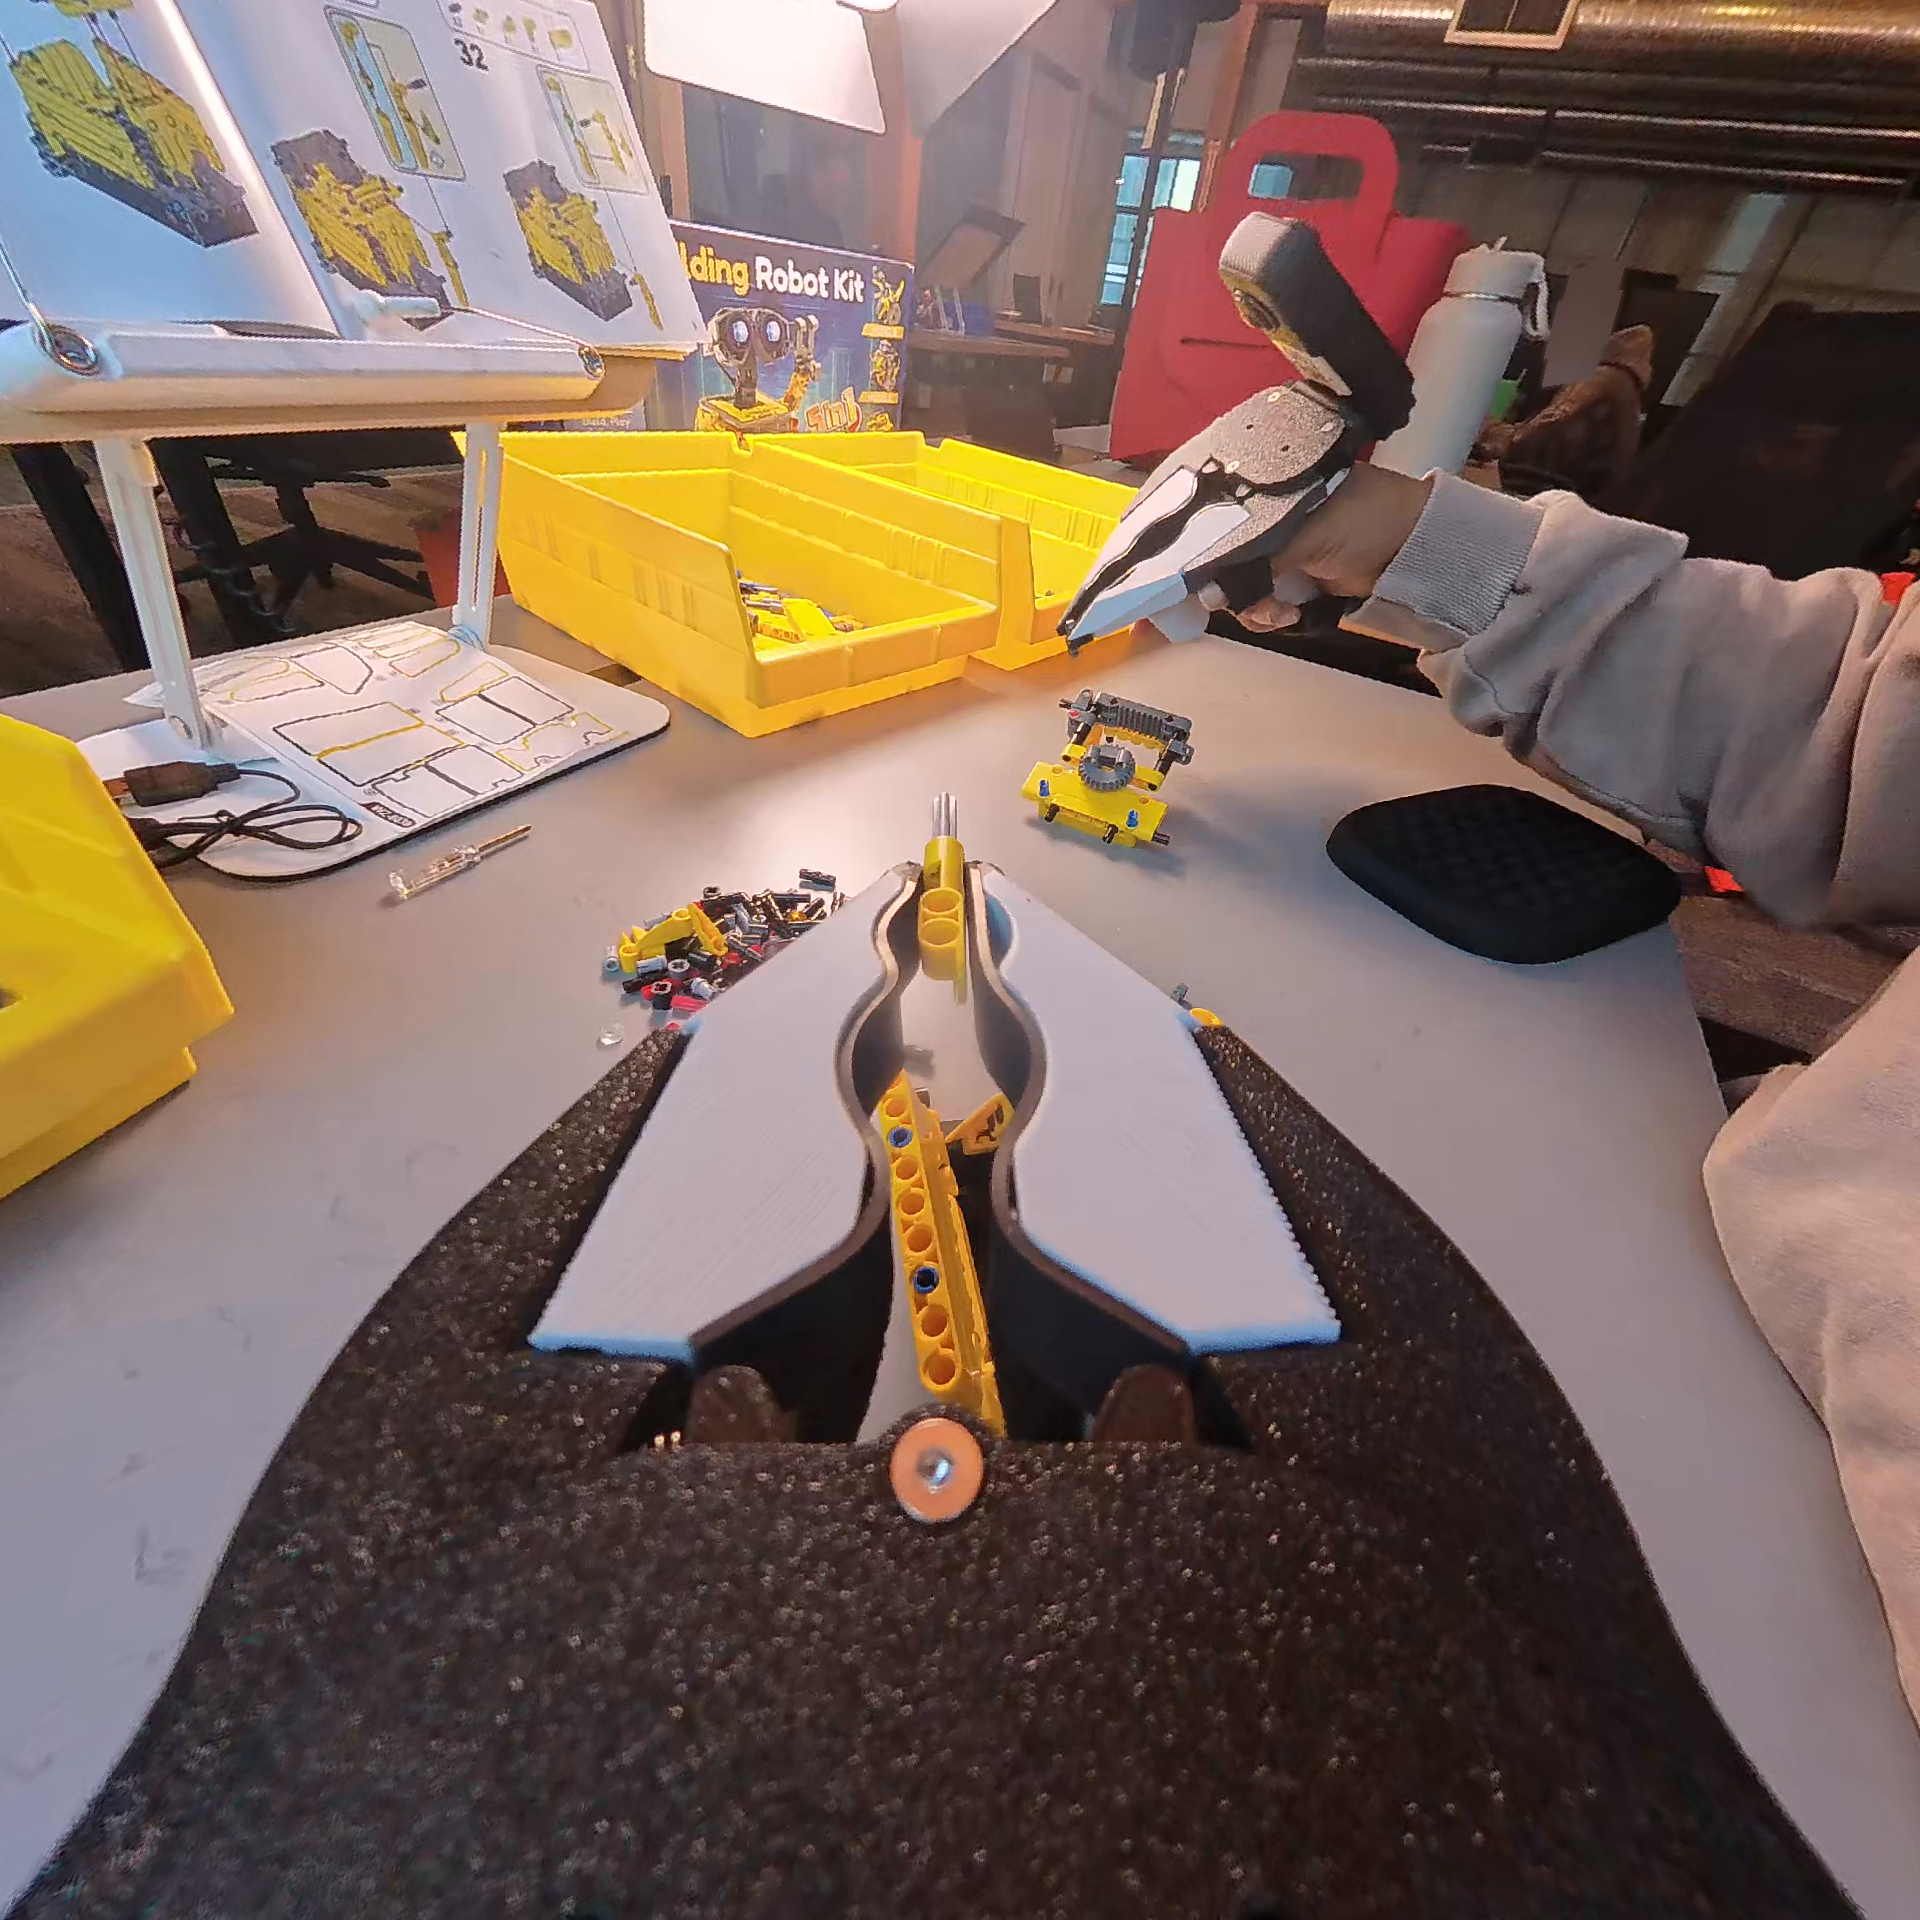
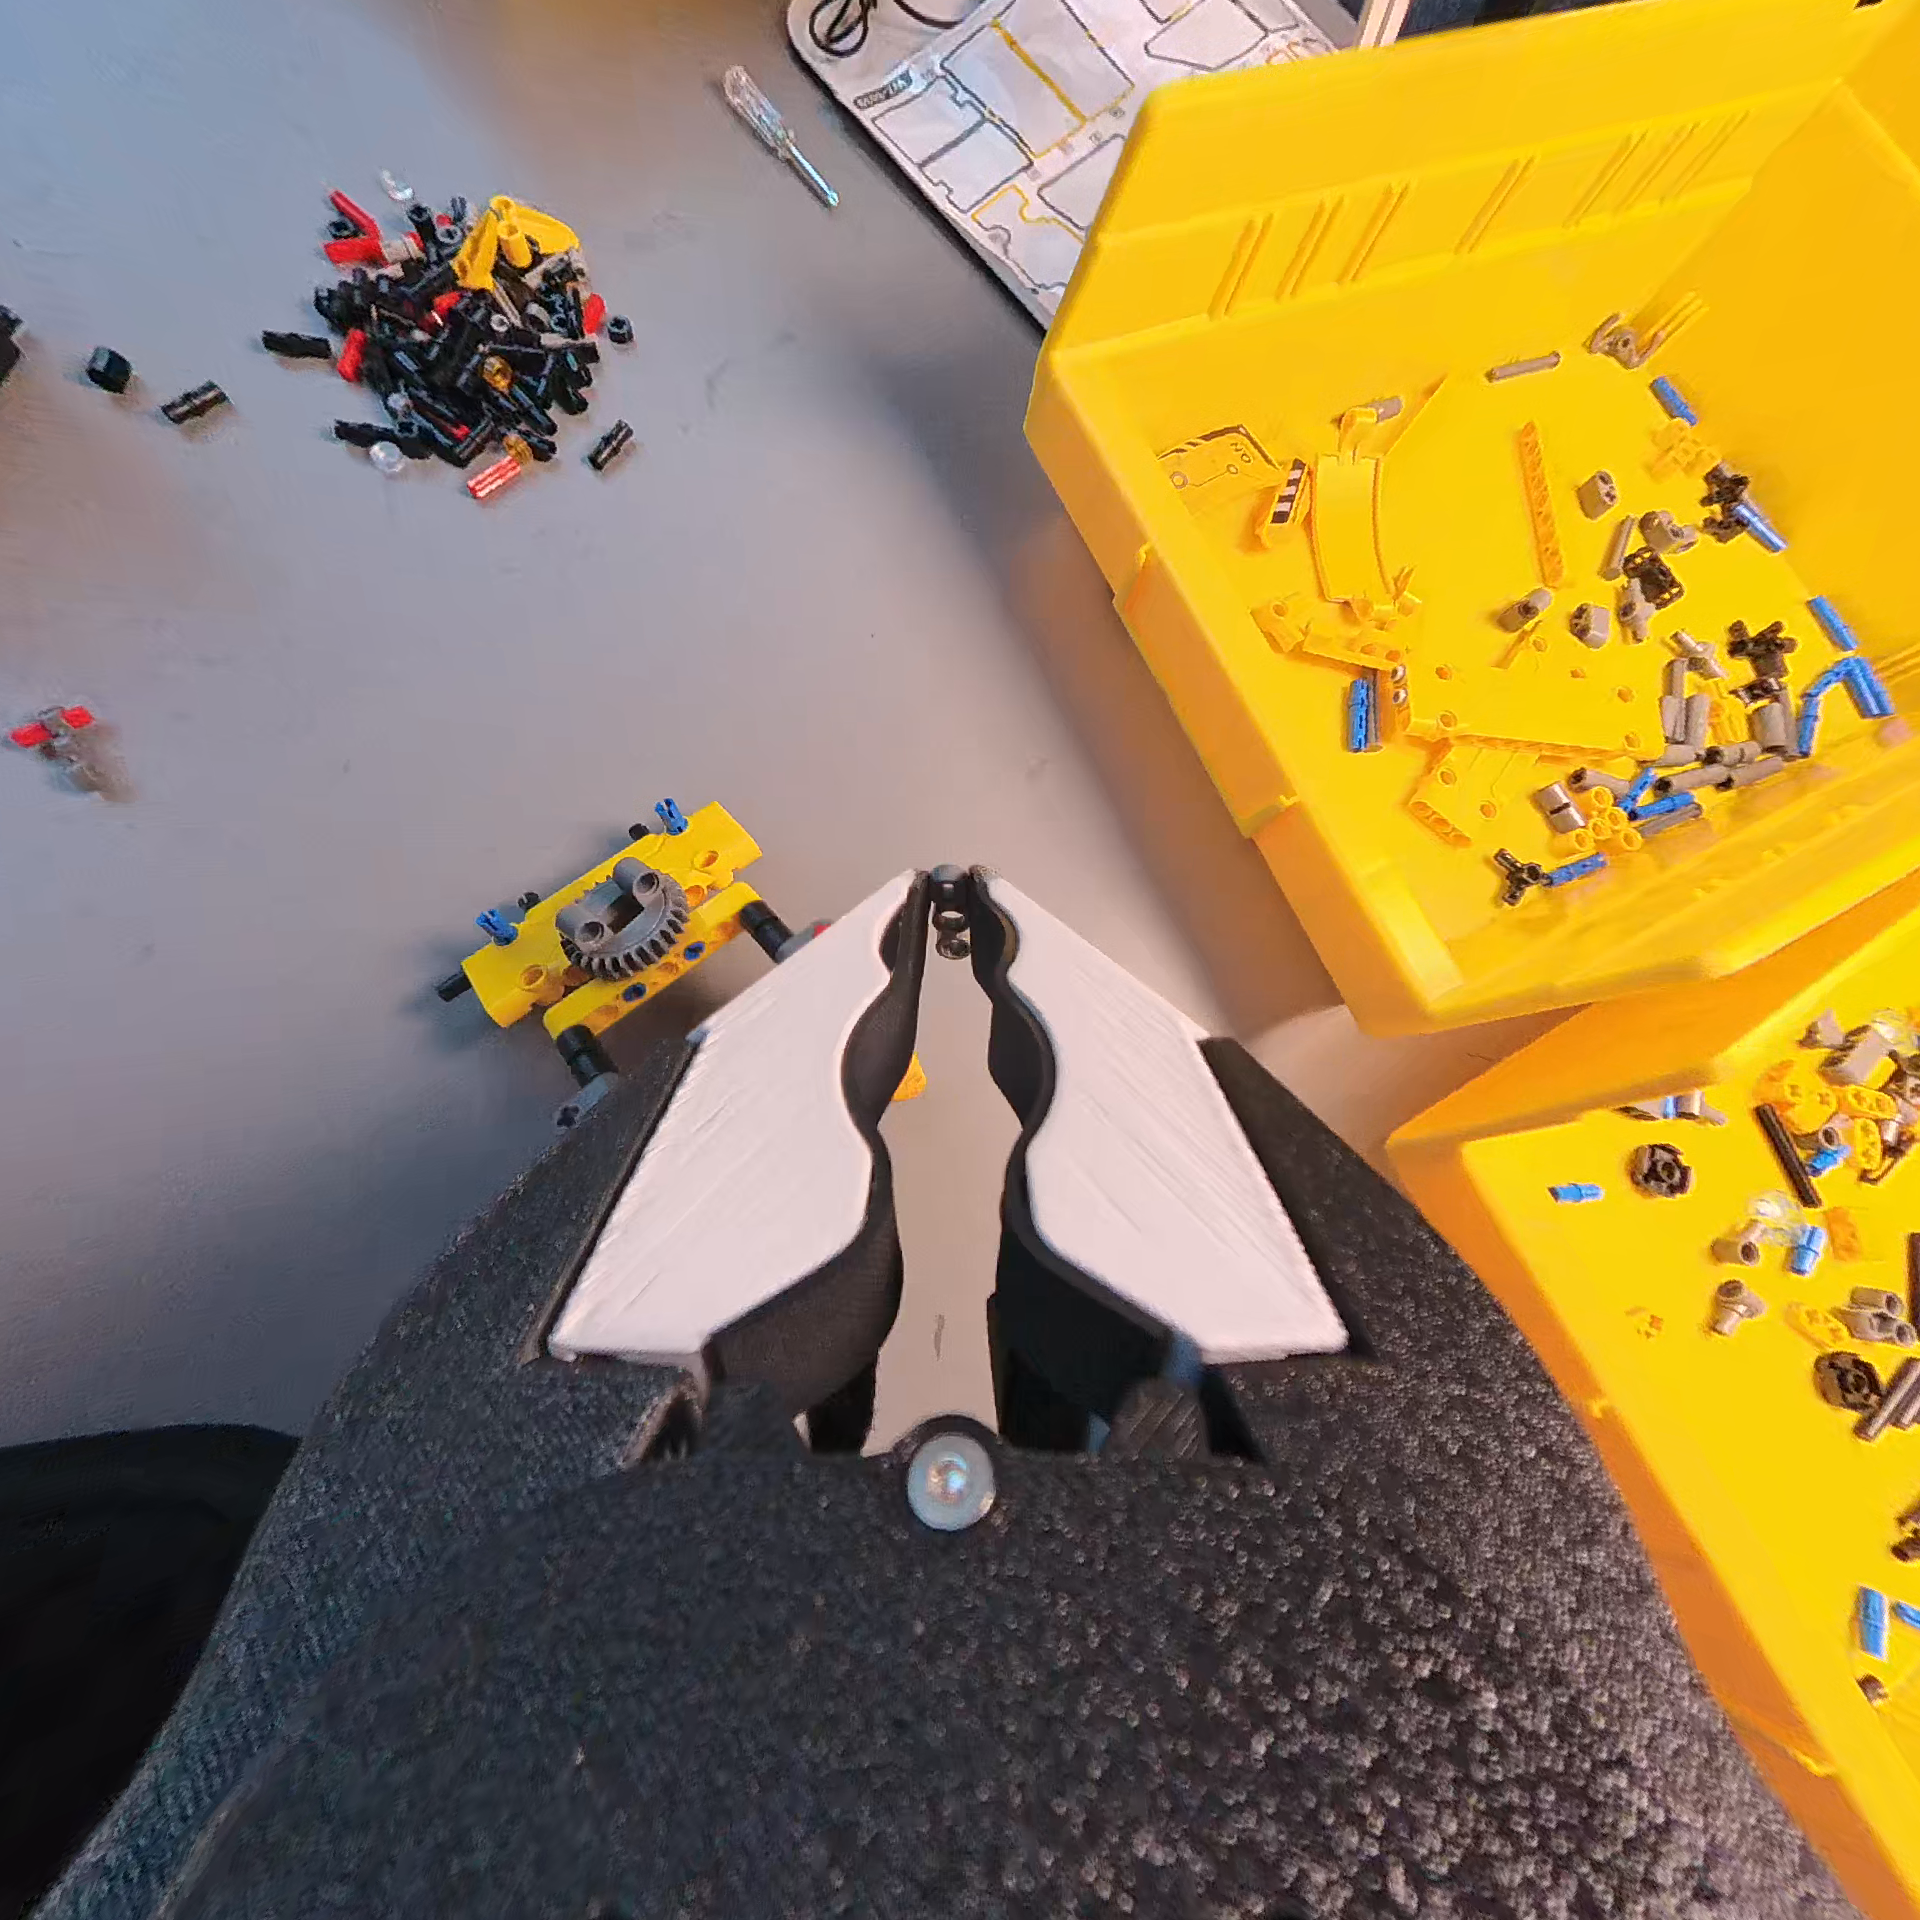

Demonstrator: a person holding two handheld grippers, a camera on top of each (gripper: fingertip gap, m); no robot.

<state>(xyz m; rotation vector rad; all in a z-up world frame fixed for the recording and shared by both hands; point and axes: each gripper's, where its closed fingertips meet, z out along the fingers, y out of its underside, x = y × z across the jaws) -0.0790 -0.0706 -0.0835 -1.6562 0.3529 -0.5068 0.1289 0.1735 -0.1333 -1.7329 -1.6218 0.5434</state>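
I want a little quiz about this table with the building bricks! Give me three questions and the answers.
1. True or false: the left tool is shut on a yellow connector piece.
2. Which is the right tool pinching? A) a red pin B) a small black pin C) the screwdriver
3. Fill in: the part on top of the small yellow assembly on the table is a grey ____.

Key: 1 true. 2 B. 3 gear.
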